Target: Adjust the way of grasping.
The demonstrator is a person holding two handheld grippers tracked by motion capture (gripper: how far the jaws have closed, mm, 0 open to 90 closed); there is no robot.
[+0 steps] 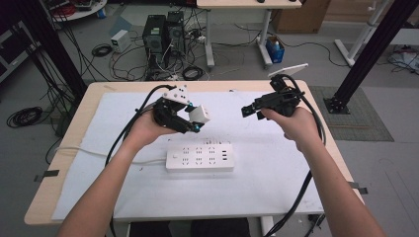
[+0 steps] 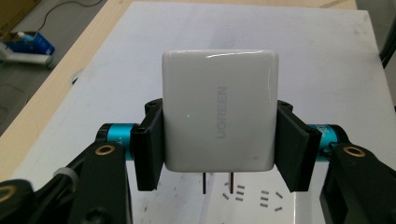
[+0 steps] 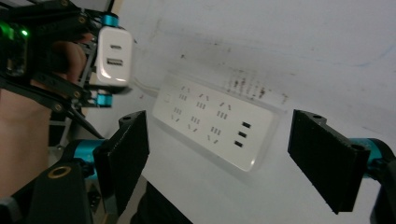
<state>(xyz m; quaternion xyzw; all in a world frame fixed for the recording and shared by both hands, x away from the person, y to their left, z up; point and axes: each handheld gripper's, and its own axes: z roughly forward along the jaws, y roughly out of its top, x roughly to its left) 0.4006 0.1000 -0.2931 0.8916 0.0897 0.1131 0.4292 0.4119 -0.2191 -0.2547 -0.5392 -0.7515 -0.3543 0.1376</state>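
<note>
Left gripper view shows the left tongs pinching a white UGREEN wall charger by its two flat side faces, prongs pointing down above the power strip on the surface. The charger looks rigid, compact and light, with a glossy, slippery shell; flat opposing sides give the surest hold. The right tongs stand spread, holding nothing.
</note>
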